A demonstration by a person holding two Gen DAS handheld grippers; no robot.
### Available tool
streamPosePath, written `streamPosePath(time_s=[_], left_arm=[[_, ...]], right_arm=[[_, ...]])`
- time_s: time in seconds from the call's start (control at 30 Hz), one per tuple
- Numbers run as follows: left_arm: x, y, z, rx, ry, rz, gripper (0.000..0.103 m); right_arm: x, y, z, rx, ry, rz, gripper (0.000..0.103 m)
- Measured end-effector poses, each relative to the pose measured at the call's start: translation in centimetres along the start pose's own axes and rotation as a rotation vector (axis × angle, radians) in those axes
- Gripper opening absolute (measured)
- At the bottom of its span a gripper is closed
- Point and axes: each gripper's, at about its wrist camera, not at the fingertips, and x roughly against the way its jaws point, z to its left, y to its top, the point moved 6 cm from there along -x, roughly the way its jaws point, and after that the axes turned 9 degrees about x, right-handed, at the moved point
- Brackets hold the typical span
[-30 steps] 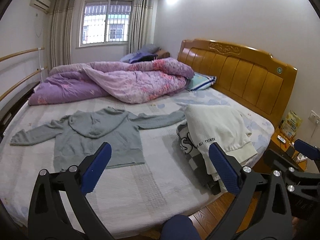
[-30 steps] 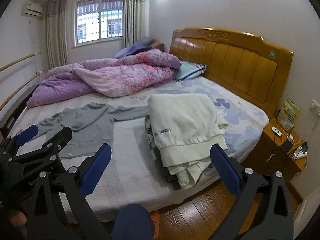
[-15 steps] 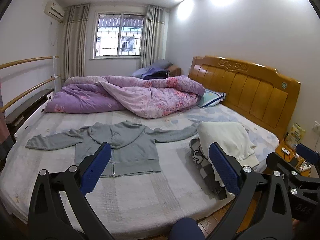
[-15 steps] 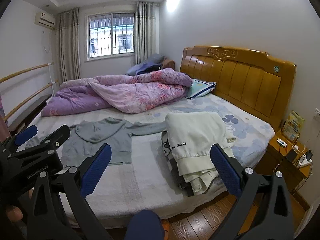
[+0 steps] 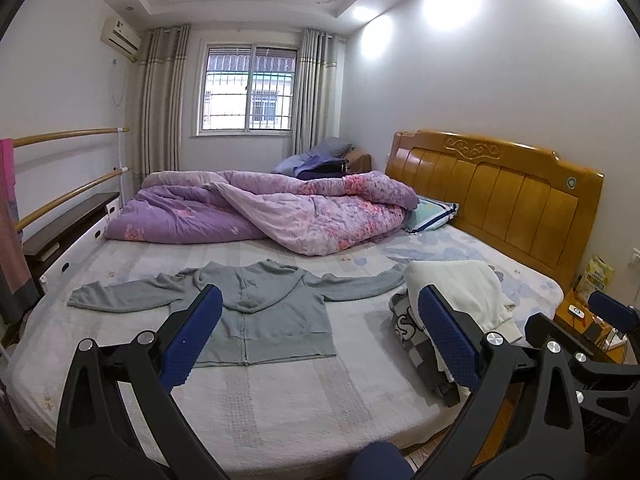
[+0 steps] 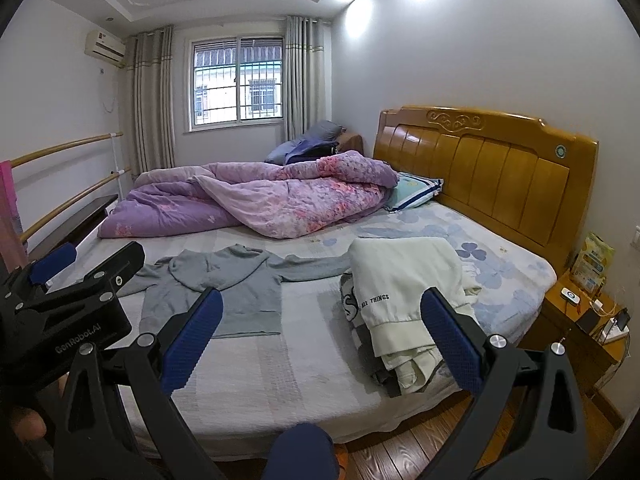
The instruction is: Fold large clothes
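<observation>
A grey zip hoodie (image 5: 264,312) lies flat on the bed with both sleeves spread out; it also shows in the right wrist view (image 6: 224,288). A pile of clothes topped by a cream sweatshirt (image 6: 404,284) sits at the bed's right front; it also shows in the left wrist view (image 5: 460,292). My left gripper (image 5: 320,344) is open and empty, held back from the bed's front edge. My right gripper (image 6: 320,344) is open and empty, to the right of the left one, which shows at the left (image 6: 68,300).
A rumpled purple quilt (image 5: 260,212) and a pillow (image 5: 432,210) lie at the far side of the bed. The wooden headboard (image 5: 500,188) is on the right. A nightstand (image 6: 580,320) with small items stands at the right. Wooden rails (image 5: 68,196) run along the left.
Both grippers have drawn back and tilted up, so the bed looks farther and more ceiling shows. The clothes have not moved. Both stay open.
</observation>
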Motion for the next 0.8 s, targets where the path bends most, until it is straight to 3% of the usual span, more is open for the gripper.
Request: streamPosePath(time_s=[0.8], left_arm=[[1.6, 0.4, -0.2, -0.015, 0.013, -0.035, 0.098]], right_arm=[[0.8, 0.8, 0.4, -0.008, -0.002, -0.025, 0.096]])
